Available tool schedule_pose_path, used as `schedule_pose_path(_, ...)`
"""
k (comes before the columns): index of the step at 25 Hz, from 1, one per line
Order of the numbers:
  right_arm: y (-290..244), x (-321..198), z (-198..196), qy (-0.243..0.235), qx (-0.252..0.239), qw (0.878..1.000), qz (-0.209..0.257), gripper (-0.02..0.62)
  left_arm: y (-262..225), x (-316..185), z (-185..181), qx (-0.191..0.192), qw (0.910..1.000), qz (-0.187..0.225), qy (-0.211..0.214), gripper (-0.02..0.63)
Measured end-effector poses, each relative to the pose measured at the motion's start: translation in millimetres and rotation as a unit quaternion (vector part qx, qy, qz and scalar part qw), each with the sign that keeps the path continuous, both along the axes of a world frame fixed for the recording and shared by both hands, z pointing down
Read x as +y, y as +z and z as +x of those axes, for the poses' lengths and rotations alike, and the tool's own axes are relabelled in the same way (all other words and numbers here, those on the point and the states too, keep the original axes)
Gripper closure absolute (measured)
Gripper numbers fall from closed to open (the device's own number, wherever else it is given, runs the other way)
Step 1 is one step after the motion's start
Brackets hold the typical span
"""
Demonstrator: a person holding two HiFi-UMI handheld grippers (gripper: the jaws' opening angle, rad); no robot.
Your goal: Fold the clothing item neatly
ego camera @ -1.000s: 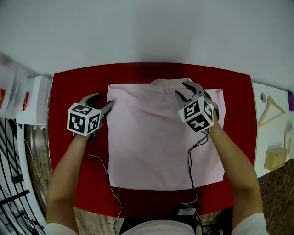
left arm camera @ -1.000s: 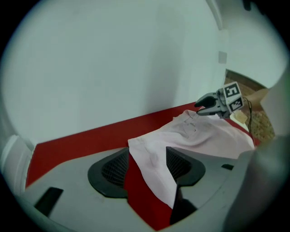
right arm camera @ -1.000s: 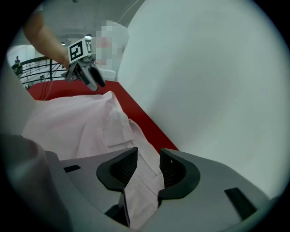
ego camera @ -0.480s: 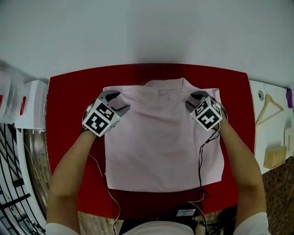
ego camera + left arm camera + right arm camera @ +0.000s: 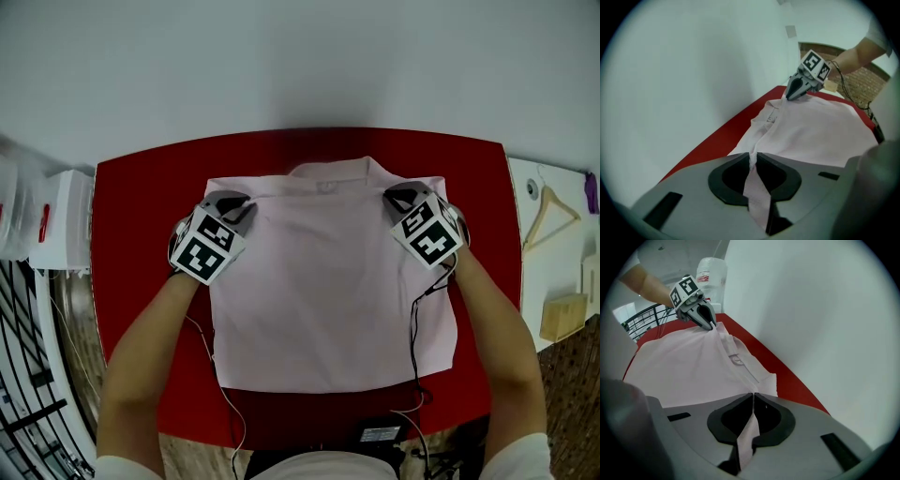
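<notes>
A pale pink shirt (image 5: pixel 328 281) lies flat on the red table (image 5: pixel 141 187), collar toward the far wall. My left gripper (image 5: pixel 236 204) is at the shirt's far left shoulder, its jaws closing with a fold of pink cloth pinched between them (image 5: pixel 753 157). At the far right shoulder, my right gripper (image 5: pixel 401 195) is shut on the cloth (image 5: pixel 753 395). Each gripper view shows the shirt (image 5: pixel 815 126) (image 5: pixel 689 366) stretching toward the other gripper: the right gripper (image 5: pixel 790 96) and the left gripper (image 5: pixel 710 325) nip the far corners.
A white box (image 5: pixel 61 211) stands left of the table above a black wire rack (image 5: pixel 28 394). On a white surface to the right lie a wooden hanger (image 5: pixel 548 211) and a wooden block (image 5: pixel 562 317). Cables (image 5: pixel 412 319) trail toward the near edge. A white wall (image 5: pixel 300 56) backs the table.
The left gripper moved in from beside the shirt onto its left shoulder; the right one shifted out to the right shoulder. Both closed on the cloth.
</notes>
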State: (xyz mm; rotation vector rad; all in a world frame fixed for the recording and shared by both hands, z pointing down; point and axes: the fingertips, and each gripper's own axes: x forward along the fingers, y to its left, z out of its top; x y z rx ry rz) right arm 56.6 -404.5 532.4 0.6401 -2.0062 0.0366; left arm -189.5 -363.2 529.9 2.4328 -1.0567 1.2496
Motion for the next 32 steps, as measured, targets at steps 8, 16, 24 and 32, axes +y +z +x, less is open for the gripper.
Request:
schedule_pose_path(8, -1.4, -20.8, 5.5, 0.055, -0.022, 0.998, 0.029, 0.571, -7.6, -20.3, -14.6, -0.013, 0.9971, 0.05, -0.056, 0.552)
schedule_pose_path(16, 21.9, -34.3, 16.3, 0.112, 0.011, 0.993, 0.041, 0.571, 11.0, -39.1, -22.5, -0.023, 0.9935, 0.036, -0.106, 0.552)
schedule_pose_path(24, 19.5, -37.8, 10.1, 0.108, -0.008, 0.992, 0.059, 0.568, 32.5, -37.3, -27.7, -0.039, 0.9924, 0.015, -0.116, 0.552)
schedule_pose_path(32, -10.7, -11.8, 72.9, 0.128, -0.05, 0.989, 0.053, 0.471, 30.6, -36.3, -27.7, -0.018, 0.992, 0.016, -0.124, 0.552)
